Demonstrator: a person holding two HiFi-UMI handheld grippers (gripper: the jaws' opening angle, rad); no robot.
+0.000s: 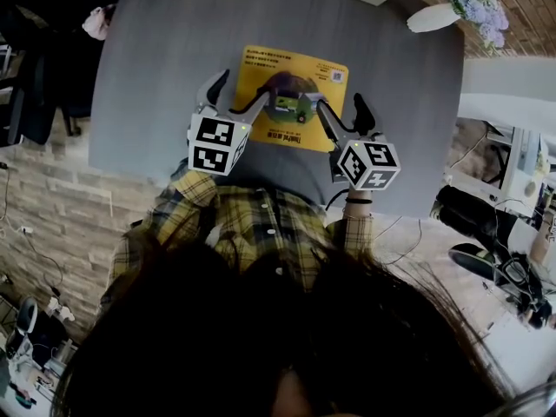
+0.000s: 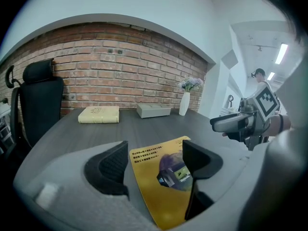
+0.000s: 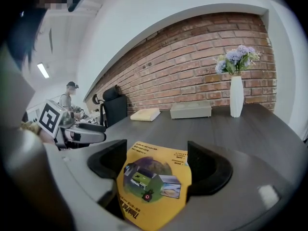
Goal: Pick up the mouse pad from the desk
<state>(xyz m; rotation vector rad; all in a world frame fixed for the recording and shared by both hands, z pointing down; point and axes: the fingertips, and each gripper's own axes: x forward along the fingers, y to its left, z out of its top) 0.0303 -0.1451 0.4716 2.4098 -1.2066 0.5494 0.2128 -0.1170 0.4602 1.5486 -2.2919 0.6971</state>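
A yellow mouse pad (image 1: pixel 291 98) with a printed picture lies flat on the grey desk (image 1: pixel 156 76), in front of the person. My left gripper (image 1: pixel 239 94) hovers over the pad's near left corner, jaws open. My right gripper (image 1: pixel 340 107) hangs over the near right corner, also open. In the left gripper view the mouse pad (image 2: pixel 147 179) shows between and below the spread jaws of the left gripper (image 2: pixel 156 162), and the right gripper (image 2: pixel 240 124) is off to the right. In the right gripper view the mouse pad (image 3: pixel 154 177) lies under the open right gripper (image 3: pixel 159 165).
At the desk's far edge lie a cream book (image 2: pixel 98 114), a grey box (image 2: pixel 153 110) and a white vase with flowers (image 2: pixel 184 104). A black office chair (image 2: pixel 41 105) stands at the desk's left. A brick wall is behind. A person stands far off (image 2: pixel 260 81).
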